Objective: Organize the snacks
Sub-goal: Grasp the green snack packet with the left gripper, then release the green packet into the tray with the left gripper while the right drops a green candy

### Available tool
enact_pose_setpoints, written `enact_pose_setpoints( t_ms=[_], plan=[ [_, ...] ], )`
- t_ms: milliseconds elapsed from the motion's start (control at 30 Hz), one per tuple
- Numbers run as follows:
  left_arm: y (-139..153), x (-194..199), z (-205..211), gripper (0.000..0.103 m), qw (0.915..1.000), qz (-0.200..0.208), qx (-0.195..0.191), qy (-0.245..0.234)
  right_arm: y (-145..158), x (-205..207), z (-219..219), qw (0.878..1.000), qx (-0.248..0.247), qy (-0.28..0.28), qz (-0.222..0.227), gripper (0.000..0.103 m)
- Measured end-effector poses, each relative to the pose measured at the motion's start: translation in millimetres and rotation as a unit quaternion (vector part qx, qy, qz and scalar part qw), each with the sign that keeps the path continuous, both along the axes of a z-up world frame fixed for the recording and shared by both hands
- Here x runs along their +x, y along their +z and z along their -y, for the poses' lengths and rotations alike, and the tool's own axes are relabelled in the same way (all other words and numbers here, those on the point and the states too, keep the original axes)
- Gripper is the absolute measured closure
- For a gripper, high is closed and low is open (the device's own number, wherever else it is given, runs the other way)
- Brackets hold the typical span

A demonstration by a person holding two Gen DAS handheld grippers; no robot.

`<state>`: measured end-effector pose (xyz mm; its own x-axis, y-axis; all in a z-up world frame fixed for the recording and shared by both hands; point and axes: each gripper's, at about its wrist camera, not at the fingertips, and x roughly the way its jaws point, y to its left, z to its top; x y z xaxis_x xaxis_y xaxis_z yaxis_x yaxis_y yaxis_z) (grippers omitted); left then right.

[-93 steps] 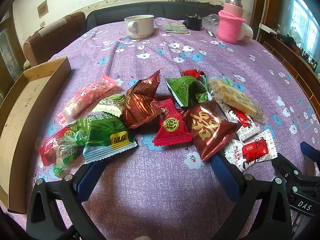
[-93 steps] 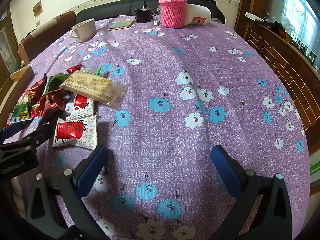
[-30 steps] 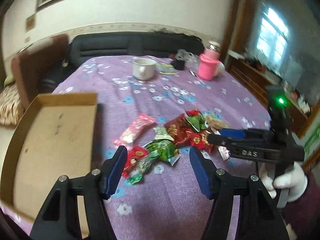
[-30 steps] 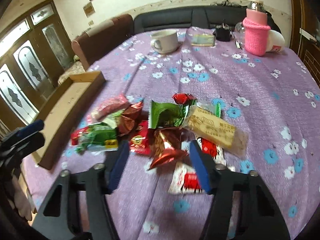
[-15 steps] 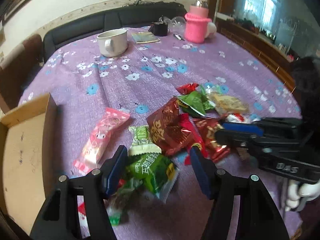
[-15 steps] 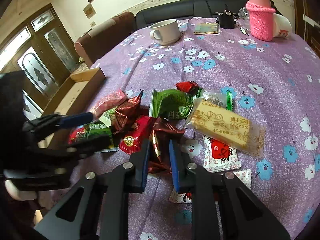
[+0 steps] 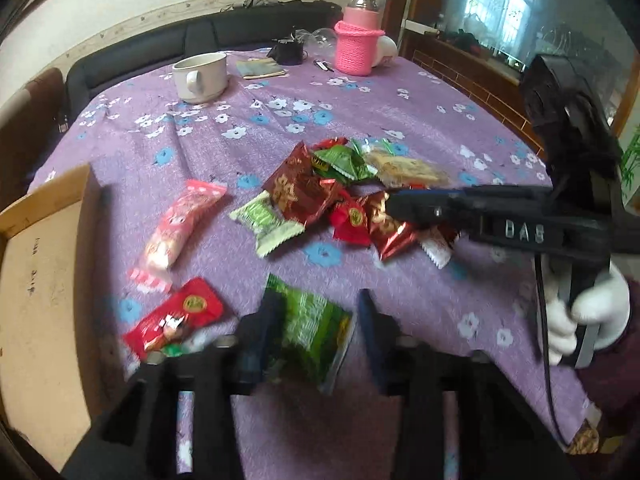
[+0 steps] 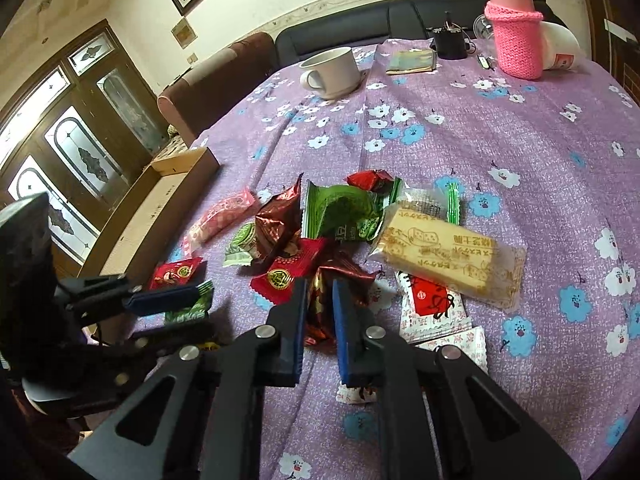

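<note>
We find the right tongs [image 8: 318, 312] closing on a crinkled maroon foil packet [image 8: 320, 292] in the snack pile on the cloth-covered counter [image 8: 500, 128]. The left tongs [image 7: 316, 332] are closing around a glossy green packet [image 7: 310, 332], apparently short of contact. Only the left view shows the gloved hand [image 7: 584, 316].

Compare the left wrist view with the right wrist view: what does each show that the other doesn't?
Left wrist only: a white-gloved hand holding the right hand-held gripper, and the window.

Right wrist only: the glazed doors, and the right hand-held gripper's jaws closing on a dark red wrapper.

Both: the green packet between the left hand-held gripper's closing jaws, the cardboard tray, the white cup, the snack pile.
</note>
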<state>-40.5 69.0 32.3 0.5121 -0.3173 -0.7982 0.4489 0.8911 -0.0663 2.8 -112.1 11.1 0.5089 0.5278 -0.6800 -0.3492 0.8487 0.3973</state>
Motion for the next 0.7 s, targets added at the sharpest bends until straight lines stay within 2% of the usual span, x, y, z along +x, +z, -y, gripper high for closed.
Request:
enact_pose_setpoints(
  t_ms=[33,267,400,433,500,567,700],
  plan=[
    [-1.1,-1.7,-0.4,0.043,1.0,0.003,0.006,-0.002,0.1,0.0,0.4,1.0,0.003,0.001,-0.001,0.089],
    [-6.0,0.2,5.1,0.037,0.9996,0.012,0.022,0.016,-2.9,1.3,1.4,1.0,0.009,0.002,-0.009,0.089],
    [-11.5,10.8,16.0,0.037,0.9977,0.026,0.054,0.031,-3.4,0.7,-1.1,1.0,0.006,0.006,-0.007,0.089],
    [-15.1,13.2,19.4,0.038,0.9966,0.028,0.069,0.035,-3.4,0.7,-1.2,1.0,0.005,0.006,-0.006,0.089],
    [-19.2,14.5,25.1,0.057,0.9926,0.043,0.104,0.046,-4.1,0.4,-0.5,1.0,0.006,0.006,-0.006,0.089],
    [-18.5,14.0,26.3,0.066,0.9909,0.047,0.116,0.049,-4.2,0.9,0.0,1.0,0.007,0.005,-0.007,0.089],
    [-15.6,10.7,25.5,0.068,0.9884,0.05,0.132,0.057,-3.9,1.1,-0.2,1.0,0.005,0.005,-0.005,0.089]
  ],
)
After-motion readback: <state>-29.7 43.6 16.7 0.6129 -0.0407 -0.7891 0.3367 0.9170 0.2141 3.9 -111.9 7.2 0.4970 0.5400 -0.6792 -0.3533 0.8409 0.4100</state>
